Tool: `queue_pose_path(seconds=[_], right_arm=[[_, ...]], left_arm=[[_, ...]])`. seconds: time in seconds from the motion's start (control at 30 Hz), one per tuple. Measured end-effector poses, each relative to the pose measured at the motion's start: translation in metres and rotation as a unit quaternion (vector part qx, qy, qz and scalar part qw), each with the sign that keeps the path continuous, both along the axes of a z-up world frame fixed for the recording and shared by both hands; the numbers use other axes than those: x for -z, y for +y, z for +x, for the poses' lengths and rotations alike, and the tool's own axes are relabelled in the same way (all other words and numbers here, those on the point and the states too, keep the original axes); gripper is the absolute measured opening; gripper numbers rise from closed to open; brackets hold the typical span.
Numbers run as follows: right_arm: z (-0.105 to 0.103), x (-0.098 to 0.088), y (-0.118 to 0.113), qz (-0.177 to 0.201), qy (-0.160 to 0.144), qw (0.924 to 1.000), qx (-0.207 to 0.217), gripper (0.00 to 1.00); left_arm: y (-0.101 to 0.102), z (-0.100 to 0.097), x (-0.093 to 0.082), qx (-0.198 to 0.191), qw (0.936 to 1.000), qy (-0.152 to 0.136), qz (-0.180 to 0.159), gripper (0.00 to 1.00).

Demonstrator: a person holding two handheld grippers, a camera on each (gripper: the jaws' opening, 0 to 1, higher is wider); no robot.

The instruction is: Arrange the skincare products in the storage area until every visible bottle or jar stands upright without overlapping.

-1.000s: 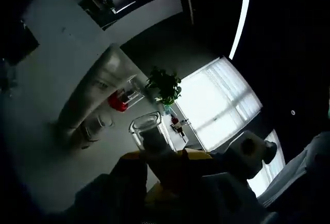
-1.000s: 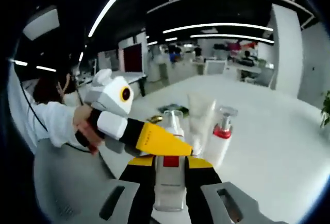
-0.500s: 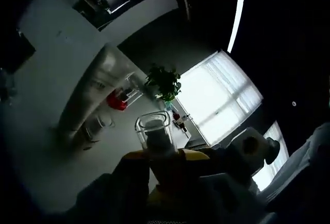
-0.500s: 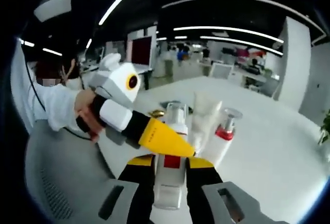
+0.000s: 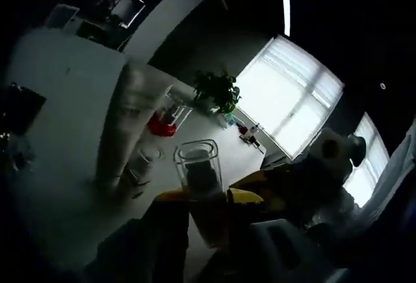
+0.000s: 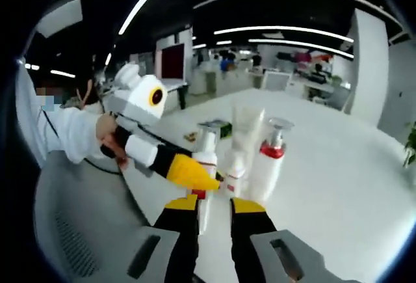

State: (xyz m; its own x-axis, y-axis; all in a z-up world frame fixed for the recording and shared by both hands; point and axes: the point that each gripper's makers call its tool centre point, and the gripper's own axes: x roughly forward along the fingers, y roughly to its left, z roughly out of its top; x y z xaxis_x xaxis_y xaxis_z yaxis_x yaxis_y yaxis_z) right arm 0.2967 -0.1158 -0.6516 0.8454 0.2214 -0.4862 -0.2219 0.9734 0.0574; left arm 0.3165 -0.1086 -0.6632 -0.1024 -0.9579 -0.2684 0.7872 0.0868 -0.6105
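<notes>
**Clear-capped bottle being set upright beside the other skincare products**

In the right gripper view the left gripper point(image 6: 207, 180) was closed on the white bottle with a clear cap point(image 6: 205, 159), holding it upright at the near left of the group on the white table point(image 6: 338, 166). Just right of it stood a frosted tube point(image 6: 245, 136) and a red-collared pump bottle point(image 6: 266, 159), both upright. The right gripper point(image 6: 213, 208) stood slightly open and empty, just near of the bottle. The placing step seemed almost finished; the next move likely called for seating the base flat, then releasing without nudging the neighbours.
</notes>
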Motion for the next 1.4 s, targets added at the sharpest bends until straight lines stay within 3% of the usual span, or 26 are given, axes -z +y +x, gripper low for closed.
queue_pose_path(seconds=[0.03,0.1,0.2,0.3,0.43,0.57,0.8,1.03,1.13,1.4], right_arm=[[0.001,-0.004,0.001,0.014,-0.007,0.9999,0.002,0.08],[0.005,-0.013,0.002,0.055,-0.018,0.9982,0.014,0.10],[0.011,-0.021,0.002,0.084,-0.033,0.9956,0.027,0.12],[0.016,-0.019,0.006,0.075,-0.031,0.9965,0.022,0.16],[0.021,-0.007,0.016,0.076,-0.012,0.9970,0.012,0.17],[0.023,0.001,0.020,0.065,0.001,0.9979,0.010,0.17],[0.027,0.010,0.018,0.069,0.021,0.9972,0.018,0.13],[0.030,0.015,0.019,0.058,0.033,0.9976,0.019,0.16],[0.031,0.018,0.023,0.052,0.042,0.9976,0.016,0.12],[0.026,0.027,0.020,0.047,0.064,0.9966,0.018,0.12]], left_arm=[[0.000,-0.001,0.004,0.006,0.9997,-0.022,0.008,0.18],[-0.001,-0.005,0.007,0.018,0.9987,-0.044,0.017,0.18],[-0.002,-0.010,0.010,0.031,0.9966,-0.073,0.022,0.18],[-0.002,-0.010,0.016,0.044,0.9911,-0.120,0.037,0.18],[-0.003,-0.015,0.023,0.054,0.9889,-0.131,0.045,0.18],[-0.004,-0.012,0.028,0.060,0.9804,-0.179,0.056,0.18],[-0.006,-0.017,0.031,0.074,0.9750,-0.203,0.053,0.18],[-0.005,-0.010,0.035,0.074,0.9618,-0.256,0.065,0.18],[-0.007,-0.010,0.036,0.079,0.9533,-0.284,0.066,0.18],[-0.008,-0.015,0.042,0.096,0.9430,-0.312,0.066,0.18]])
